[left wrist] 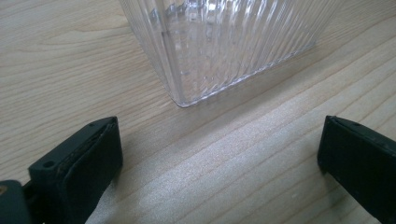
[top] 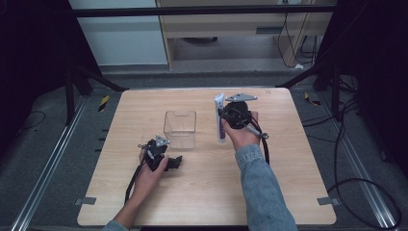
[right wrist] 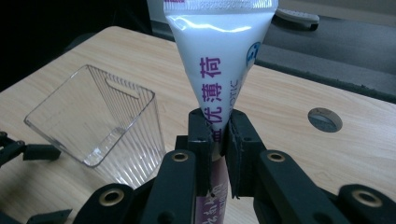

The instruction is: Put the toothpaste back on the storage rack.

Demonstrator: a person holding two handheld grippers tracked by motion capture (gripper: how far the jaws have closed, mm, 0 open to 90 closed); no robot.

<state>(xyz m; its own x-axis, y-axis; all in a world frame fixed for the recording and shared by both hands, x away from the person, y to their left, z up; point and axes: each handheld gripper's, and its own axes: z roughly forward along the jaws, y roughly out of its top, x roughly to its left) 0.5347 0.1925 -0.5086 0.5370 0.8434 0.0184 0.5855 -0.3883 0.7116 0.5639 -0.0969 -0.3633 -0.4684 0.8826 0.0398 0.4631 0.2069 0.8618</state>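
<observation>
While the left tool [top: 177,161] sits low on the wooden surface [top: 288,192] with its jaws spread wide and nothing between them, the right tool [right wrist: 218,128] is clamped tight on a white toothpaste tube [right wrist: 219,56] with purple lettering. From the high view that tube [top: 220,118] is held up above the surface, right of centre, with its flat crimped end toward the far side, and the right tool [top: 226,115] is pinching it around the middle. A clear ribbed plastic container [top: 180,129] stands upright on the surface just left of the tube, not touching it. The left tool is just near of that container; in the left gripper view its corner [left wrist: 187,95] sits a little past the open jaws, apart from both.
</observation>
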